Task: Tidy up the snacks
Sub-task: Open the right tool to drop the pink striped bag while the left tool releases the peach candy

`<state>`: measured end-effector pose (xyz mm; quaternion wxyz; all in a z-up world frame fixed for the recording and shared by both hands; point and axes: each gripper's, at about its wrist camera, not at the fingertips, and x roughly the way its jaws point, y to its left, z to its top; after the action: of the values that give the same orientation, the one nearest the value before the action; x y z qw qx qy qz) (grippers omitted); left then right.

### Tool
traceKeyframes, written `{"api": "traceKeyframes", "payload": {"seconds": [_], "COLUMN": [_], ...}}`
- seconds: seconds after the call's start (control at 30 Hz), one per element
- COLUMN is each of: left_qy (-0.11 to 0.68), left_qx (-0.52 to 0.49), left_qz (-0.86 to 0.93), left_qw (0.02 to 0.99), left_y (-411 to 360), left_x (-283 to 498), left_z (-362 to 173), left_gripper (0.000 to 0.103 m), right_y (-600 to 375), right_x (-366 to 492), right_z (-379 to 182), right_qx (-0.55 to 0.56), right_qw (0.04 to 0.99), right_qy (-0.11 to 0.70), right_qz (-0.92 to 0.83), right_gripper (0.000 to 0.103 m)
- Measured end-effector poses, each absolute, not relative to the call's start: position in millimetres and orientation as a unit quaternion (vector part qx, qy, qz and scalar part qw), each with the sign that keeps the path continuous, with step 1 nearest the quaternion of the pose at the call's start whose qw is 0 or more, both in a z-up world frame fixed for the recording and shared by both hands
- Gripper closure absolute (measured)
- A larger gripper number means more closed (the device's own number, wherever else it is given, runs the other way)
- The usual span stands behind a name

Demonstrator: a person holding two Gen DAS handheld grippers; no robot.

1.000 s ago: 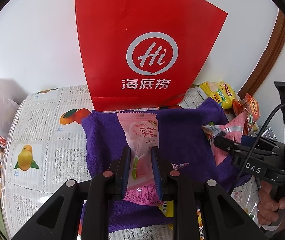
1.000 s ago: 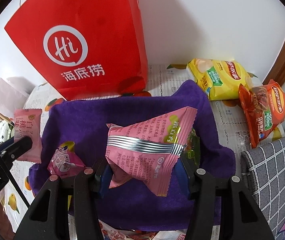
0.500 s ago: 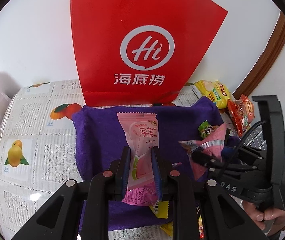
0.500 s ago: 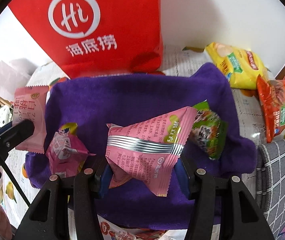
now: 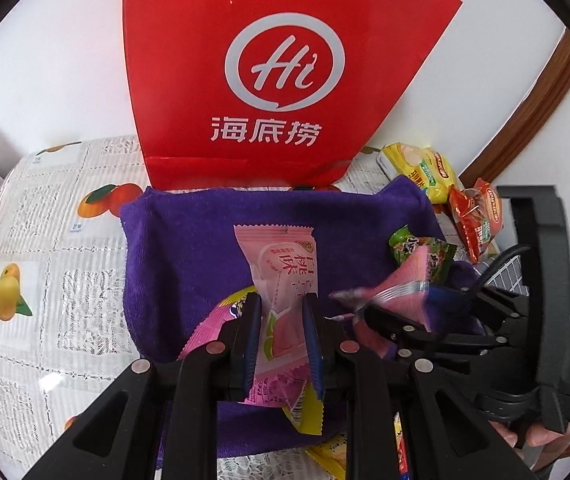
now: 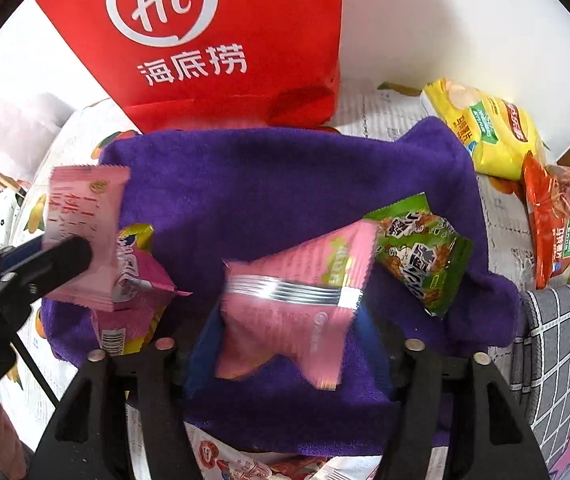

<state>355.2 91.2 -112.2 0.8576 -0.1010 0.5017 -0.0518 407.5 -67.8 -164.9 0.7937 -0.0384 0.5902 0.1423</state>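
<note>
Purple towel [image 5: 189, 248] — both tools level, loaded

Peach-print pink packet [image 5: 281, 312]: long, flat, upright, pinched at its lower half in the left gripper [image 5: 281, 316], above the purple towel [image 5: 189, 248]. Pink foil-banded packet [image 6: 293, 300]: puffy, tilted, motion-blurred, caught between the right gripper [image 6: 289, 340] fingers over mid-towel. Green packet [image 6: 421, 252]: lies crumpled on the towel's right part, just beside the foil-banded one. Pink-and-yellow packet [image 6: 133, 288]: on the towel's left edge, partly hidden behind the peach packet. Yellow chip bag [image 6: 485, 132] and orange chip bag [image 6: 561, 220]: off the towel at right, overlapping, on the surface.
</note>
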Motion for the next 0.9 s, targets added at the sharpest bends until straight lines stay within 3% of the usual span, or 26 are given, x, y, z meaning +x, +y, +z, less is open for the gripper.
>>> {"api": "traceKeyframes", "payload": {"seconds": [0.67, 0.73, 0.83, 0.87, 0.9], "left_qy": [0.515, 0.521, 0.524, 0.526, 0.526], "left_qx": [-0.101, -0.099, -0.102, -0.101, -0.098], "left_qz": [-0.069, -0.069, -0.073, -0.074, -0.073], "left_qw": [0.849, 0.845, 0.843, 0.841, 0.841], "left_y": [81.2, 80.2, 80.4, 80.3, 80.2], "left_x": [356.0, 356.5, 355.7, 355.4, 354.8], "left_z": [-118.9, -120.5, -119.3, -118.1, -116.7], "left_gripper": [0.081, 0.073, 0.070, 0.065, 0.053], "right_y": [-93.5, -93.5, -87.4, -86.4, -86.8], "right_x": [395.4, 390.4, 383.0, 380.0, 376.4], "right_z": [-103.3, -95.9, -85.9, -82.2, -78.9], "right_qx": [-0.005, 0.000, -0.010, -0.015, -0.017], "right_qw": [0.838, 0.841, 0.852, 0.856, 0.859], "right_qy": [0.523, 0.514, 0.495, 0.490, 0.484], "right_qz": [0.154, 0.168, 0.169, 0.167, 0.165], "right_gripper": [0.034, 0.034, 0.040, 0.044, 0.045]}}
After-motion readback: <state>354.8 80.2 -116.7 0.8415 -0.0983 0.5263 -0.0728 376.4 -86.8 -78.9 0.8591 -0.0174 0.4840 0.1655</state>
